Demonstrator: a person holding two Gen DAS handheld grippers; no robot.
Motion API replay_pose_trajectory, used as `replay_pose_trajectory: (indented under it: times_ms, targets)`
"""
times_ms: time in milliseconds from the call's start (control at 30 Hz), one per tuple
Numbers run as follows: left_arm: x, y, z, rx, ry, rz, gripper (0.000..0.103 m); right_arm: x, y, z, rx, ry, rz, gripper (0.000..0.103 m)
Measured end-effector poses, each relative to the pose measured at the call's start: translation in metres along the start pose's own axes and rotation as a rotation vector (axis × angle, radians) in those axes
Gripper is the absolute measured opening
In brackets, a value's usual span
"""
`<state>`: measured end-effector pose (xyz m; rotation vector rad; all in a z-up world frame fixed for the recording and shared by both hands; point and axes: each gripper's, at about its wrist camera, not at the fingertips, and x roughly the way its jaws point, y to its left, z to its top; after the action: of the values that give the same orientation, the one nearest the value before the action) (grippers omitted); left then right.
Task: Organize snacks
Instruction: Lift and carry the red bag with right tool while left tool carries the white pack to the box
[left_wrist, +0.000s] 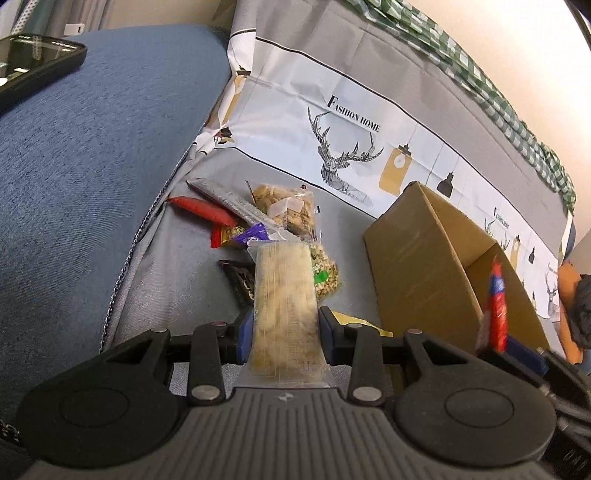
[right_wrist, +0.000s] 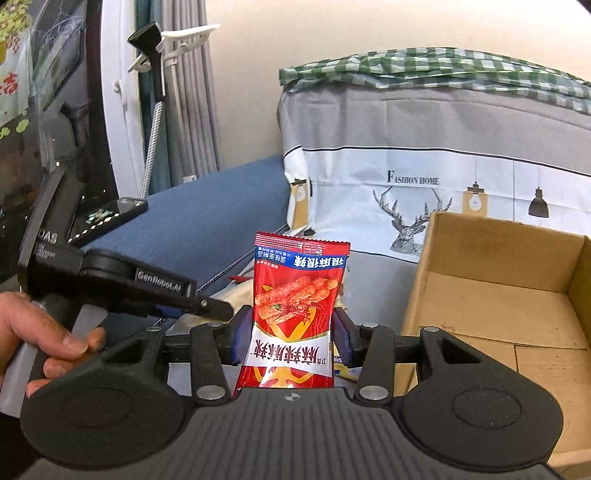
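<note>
Only right wrist shows cardboard box's (right_wrist: 498, 306) bare floor.

— What lies on the blue cushion (left_wrist: 96, 155)?
— A black phone (left_wrist: 35, 62), near its far corner, screen up.
— And behind the grey seat?
— A grey and white cover (right_wrist: 424, 147) printed with "FASHION HOME", a stag's head (left_wrist: 341, 158) and hanging lamps.
— On top of that?
— A green and white checked cloth (right_wrist: 424, 68), rumpled along the upper edge.
— Anything by the wall?
— Grey curtains (right_wrist: 192, 110) and a white rack (right_wrist: 181, 38), with a plain cream wall (right_wrist: 251, 74) beside them.
</note>
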<state>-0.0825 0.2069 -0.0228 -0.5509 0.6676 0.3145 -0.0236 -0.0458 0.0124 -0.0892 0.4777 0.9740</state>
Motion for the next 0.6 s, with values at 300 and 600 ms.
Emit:
replay_pose_trajectory:
  times_ms: [300,600]
  targets:
    - [0.004,-0.013,-0.003,0.063,-0.002,0.018,0.04,-0.013,-0.017,0.008,0.048,-0.062,-0.011,0.048]
    - [-0.006,-0.021,-0.006,0.11,-0.048,-0.028,0.04,-0.023,-0.029,0.013,0.088,-0.13,0.02,0.048]
